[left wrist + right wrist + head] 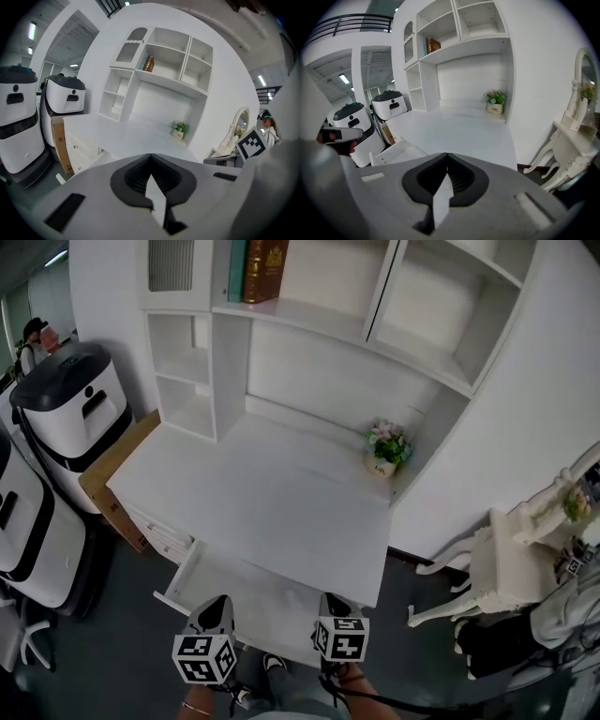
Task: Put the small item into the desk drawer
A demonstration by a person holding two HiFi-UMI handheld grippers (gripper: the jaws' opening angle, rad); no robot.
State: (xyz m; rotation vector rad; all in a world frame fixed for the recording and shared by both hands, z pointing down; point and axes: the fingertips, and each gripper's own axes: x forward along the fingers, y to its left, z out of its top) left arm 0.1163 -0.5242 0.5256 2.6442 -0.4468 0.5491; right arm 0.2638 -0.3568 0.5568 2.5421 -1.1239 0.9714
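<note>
Smooth white desk (272, 502) (flat-topped) has its boxy drawer (251, 592) open.

The drawer (230, 589) stands open below the front left edge of the desk (262, 502). A potted plant (386, 448) sits on the desk's rear right corner, with 2 books (258, 268) on the shelf (309, 320) above. A cardboard box (108, 486) lies left of the desk.

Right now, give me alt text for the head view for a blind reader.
Seen from above, a white desk with a shelf hutch has its drawer pulled open at the near left, with the left gripper and right gripper held near its front edge. A small potted plant sits at the desk's back right.
</note>
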